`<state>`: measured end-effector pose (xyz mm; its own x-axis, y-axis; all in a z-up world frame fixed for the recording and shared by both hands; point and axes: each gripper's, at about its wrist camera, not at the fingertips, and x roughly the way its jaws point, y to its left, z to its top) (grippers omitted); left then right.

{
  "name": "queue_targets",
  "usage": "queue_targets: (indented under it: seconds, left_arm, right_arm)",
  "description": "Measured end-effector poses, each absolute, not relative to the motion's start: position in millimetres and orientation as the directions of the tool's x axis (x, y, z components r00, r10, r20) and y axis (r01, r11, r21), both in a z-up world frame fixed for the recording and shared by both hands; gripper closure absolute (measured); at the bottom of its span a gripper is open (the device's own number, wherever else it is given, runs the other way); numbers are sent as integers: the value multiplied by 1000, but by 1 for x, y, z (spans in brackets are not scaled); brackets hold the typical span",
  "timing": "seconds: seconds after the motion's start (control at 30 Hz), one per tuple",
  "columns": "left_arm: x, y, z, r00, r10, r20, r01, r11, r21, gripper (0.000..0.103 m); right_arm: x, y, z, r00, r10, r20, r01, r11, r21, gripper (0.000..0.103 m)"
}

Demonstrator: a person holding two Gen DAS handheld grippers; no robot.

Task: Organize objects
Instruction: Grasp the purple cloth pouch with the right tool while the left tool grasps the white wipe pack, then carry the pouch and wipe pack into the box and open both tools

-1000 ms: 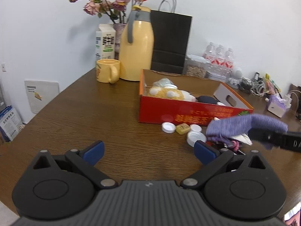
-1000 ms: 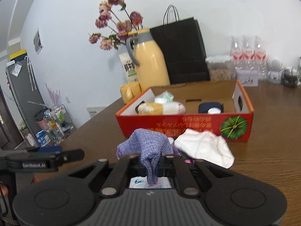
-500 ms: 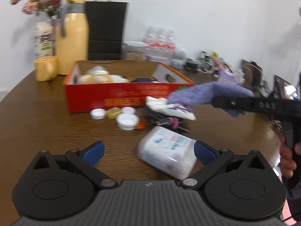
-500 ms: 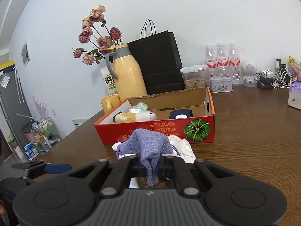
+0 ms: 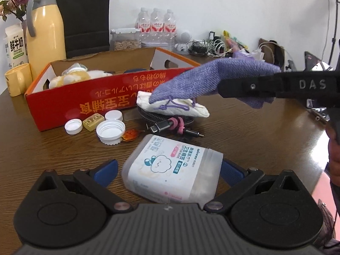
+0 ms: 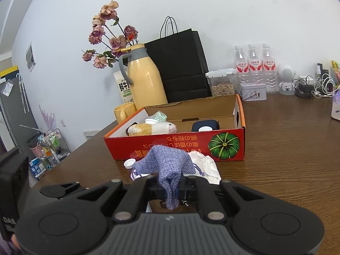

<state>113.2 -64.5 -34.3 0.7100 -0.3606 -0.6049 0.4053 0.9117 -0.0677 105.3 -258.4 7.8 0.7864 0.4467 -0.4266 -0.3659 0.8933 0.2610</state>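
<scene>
My left gripper (image 5: pixel 169 170) is open, its blue fingertips on either side of a clear plastic box of cotton swabs (image 5: pixel 173 171) that lies on the table. My right gripper (image 6: pixel 170 188) is shut on a purple drawstring pouch (image 6: pixel 167 166) and holds it above the table in front of the red cardboard box (image 6: pixel 161 148). The pouch also shows in the left wrist view (image 5: pixel 212 80), above a white cloth pouch (image 5: pixel 180 107). The red box (image 5: pixel 106 104) holds a plush toy (image 6: pixel 152 128) and a dark case (image 6: pixel 205 125).
Bottle caps (image 5: pixel 110 130), a small yellow block (image 5: pixel 93 122), an amber candy (image 5: pixel 130 136) and a cable bundle (image 5: pixel 170 125) lie before the box. A yellow jug (image 6: pixel 145 80), mug (image 6: pixel 124 111), black bag (image 6: pixel 180 63), water bottles (image 6: pixel 254 68) and chargers (image 6: pixel 314 87) stand behind.
My left gripper swung right and moved up to the cotton swab box, which now sits between its open fingers. My right gripper has lifted the purple pouch higher and moved it slightly back.
</scene>
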Motion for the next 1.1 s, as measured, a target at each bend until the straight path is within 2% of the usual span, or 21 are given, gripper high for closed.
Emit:
queue_targets:
  seconds: [0.07, 0.23, 0.5, 0.73, 1.1]
  left_arm:
    - [117, -66, -38, 701, -362, -614, 397, 914, -84, 11]
    - [114, -66, -37, 723, -331, -606, 373, 926, -61, 14]
    - [105, -51, -19, 759, -316, -569, 338, 938, -69, 15]
    - [101, -37, 12, 828, -283, -485, 288, 955, -66, 15]
    - [139, -22, 53, 889, -230, -395, 212, 973, -89, 15]
  right_arm:
    - [109, -257, 6, 781, 452, -430, -371, 891, 263, 97]
    - [117, -255, 3, 770, 465, -438, -381, 884, 270, 97]
    - [121, -252, 9, 772, 473, -426, -395, 881, 262, 97]
    - [123, -245, 28, 789, 474, -392, -416, 881, 228, 97]
    - [155, -232, 51, 819, 454, -351, -420, 891, 172, 97]
